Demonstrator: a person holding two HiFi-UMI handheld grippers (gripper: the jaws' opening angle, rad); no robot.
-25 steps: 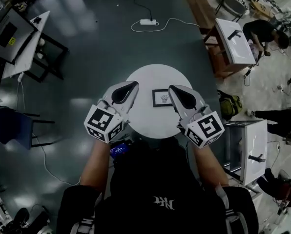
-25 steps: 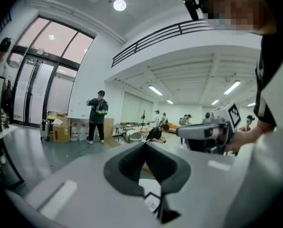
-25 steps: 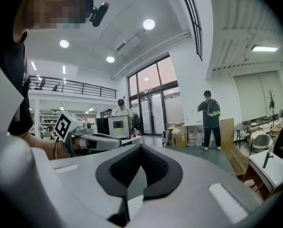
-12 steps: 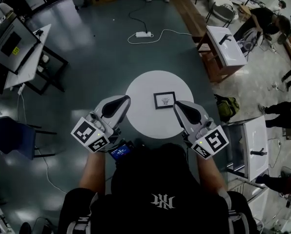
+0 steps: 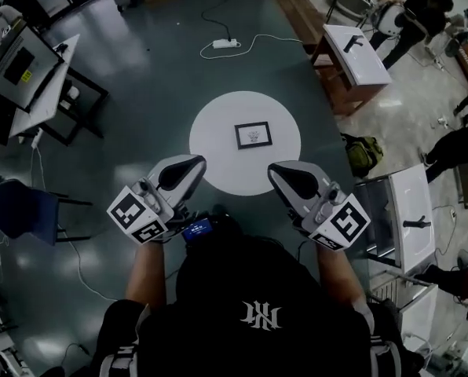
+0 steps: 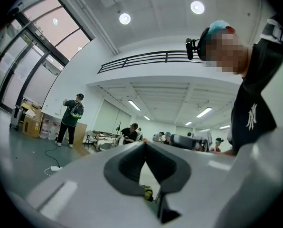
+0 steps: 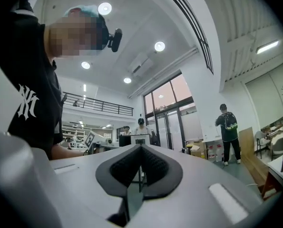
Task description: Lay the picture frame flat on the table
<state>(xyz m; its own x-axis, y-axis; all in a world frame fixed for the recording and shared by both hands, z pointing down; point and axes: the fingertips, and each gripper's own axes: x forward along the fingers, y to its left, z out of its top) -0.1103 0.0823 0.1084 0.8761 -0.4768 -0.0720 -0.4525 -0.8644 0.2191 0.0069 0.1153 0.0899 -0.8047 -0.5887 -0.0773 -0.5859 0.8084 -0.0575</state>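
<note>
The black picture frame [image 5: 254, 135] lies flat near the middle of the round white table [image 5: 210, 140], seen only in the head view. Both grippers are held back close to my body, short of the table's near edge, and touch nothing. My left gripper [image 5: 195, 162] is shut and empty, and so is my right gripper [image 5: 275, 169]. In the left gripper view the left gripper [image 6: 145, 144] points level across the room with its jaws together. The right gripper [image 7: 141, 146] in its own view likewise has its jaws together, with only the hall beyond. Neither gripper view shows the table or the frame.
A power strip [image 5: 224, 43] with its cable lies on the floor beyond the table. White tables [image 5: 356, 53] and a white cabinet [image 5: 407, 226] stand at the right, with a green bag [image 5: 362, 151] on the floor. A desk [image 5: 30, 77] and a blue chair [image 5: 18, 210] stand at the left. People stand at the far right.
Both grippers have drawn back from over the table toward my body, off its near edge. The frame stays flat on the table, now farther from them.
</note>
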